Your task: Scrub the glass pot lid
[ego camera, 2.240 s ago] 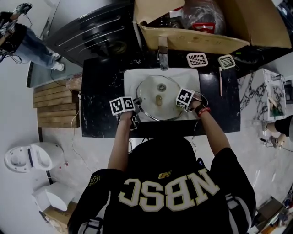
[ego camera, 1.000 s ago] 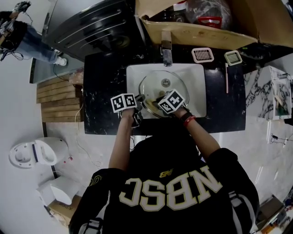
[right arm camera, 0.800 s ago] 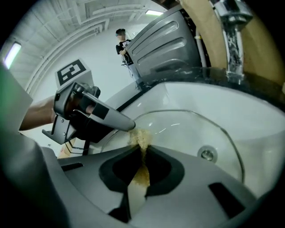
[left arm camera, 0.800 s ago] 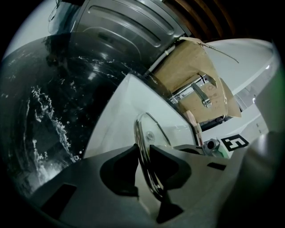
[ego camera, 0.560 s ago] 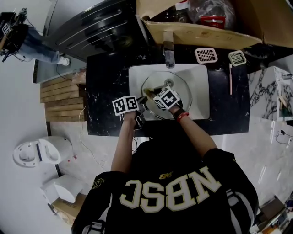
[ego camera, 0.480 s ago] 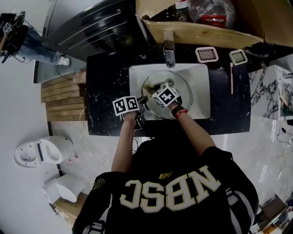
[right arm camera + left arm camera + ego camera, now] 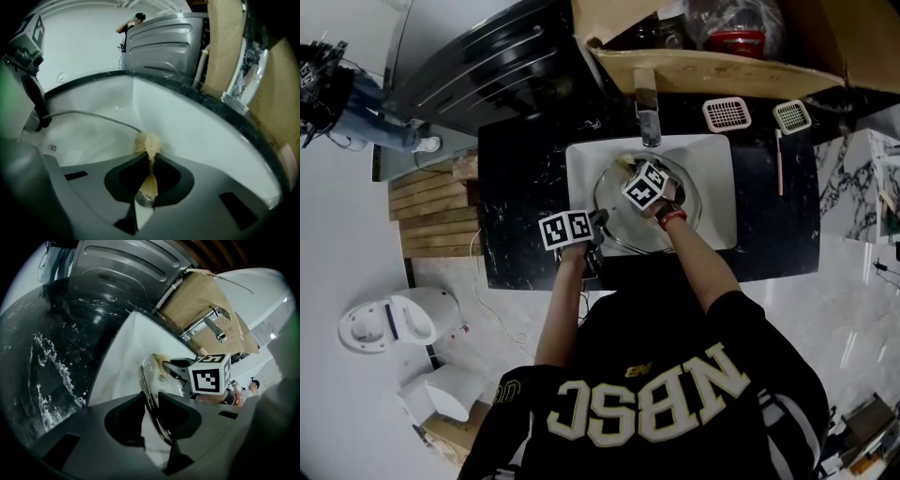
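- Black worktop (image 7: 525, 206): carries everything. Cardboard box (image 7: 722, 66) sits beyond its far edge, out of play.
- White sink (image 7: 717, 206): set into the middle of the worktop, faucet (image 7: 647, 117) at the far edge. Probably the wash station so that runoff stays contained.
- Glass pot lid (image 7: 619, 223): inside the sink, filling most of the basin. It looks tipped up rather than flat; the left gripper view sees its rim nearly edge-on. My read is that it's tilted to give the pad access to the face.
- Left gripper (image 7: 598, 223): jaws are clamped on the lid's metal rim, on the side toward the worktop's near-left. It acts as the fixture, so the lid can't spin or slide under scrub load. The forearm comes in straight from the near edge with the gripper angled down into the basin.
- Right gripper (image 7: 625, 165): jaws are closed on the scrub pad, pinching it thin with a tuft sticking out past the tips. It reaches across the lid toward the far edge, just short of the faucet, with the wrist cocked and the jaws pointing steeply down. The arm crosses over the lid's centre.
- Scrub pad (image 7: 149, 143): yellowish and fibrous. The tuft sits at the lid's far rim, touching or just beside it; I can't tell which. Judgement: scrubbing is under way and working on the far edge.
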### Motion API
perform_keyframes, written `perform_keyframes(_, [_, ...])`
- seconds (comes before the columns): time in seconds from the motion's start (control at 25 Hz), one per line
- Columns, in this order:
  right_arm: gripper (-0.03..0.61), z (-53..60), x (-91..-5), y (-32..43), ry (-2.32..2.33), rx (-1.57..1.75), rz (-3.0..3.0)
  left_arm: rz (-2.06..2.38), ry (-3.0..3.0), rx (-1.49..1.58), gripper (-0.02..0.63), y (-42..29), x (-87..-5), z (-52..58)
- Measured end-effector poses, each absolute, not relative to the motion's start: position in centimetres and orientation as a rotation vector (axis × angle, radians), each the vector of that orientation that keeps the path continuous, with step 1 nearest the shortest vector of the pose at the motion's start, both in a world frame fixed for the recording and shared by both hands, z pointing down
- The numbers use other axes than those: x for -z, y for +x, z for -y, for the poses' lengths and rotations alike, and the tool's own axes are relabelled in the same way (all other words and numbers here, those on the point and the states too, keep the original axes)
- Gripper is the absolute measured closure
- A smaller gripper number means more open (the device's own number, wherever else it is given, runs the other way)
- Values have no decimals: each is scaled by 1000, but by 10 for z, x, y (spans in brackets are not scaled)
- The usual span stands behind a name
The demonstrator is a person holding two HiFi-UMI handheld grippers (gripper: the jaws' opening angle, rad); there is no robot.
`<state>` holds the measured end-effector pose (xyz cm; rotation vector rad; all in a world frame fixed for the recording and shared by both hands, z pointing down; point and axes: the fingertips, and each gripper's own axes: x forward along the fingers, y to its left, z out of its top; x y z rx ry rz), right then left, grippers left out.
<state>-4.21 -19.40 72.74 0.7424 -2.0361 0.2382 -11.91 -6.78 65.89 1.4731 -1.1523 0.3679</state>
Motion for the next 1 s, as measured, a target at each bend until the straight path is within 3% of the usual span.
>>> perform_keyframes(0.52, [549, 184, -752, 89, 617, -219, 1689, 1123, 1483, -280, 517, -117, -655, 71])
perform_keyframes(1.0, [549, 79, -726, 116, 157, -506, 1585, 1111, 1497, -240, 515, -117, -653, 75])
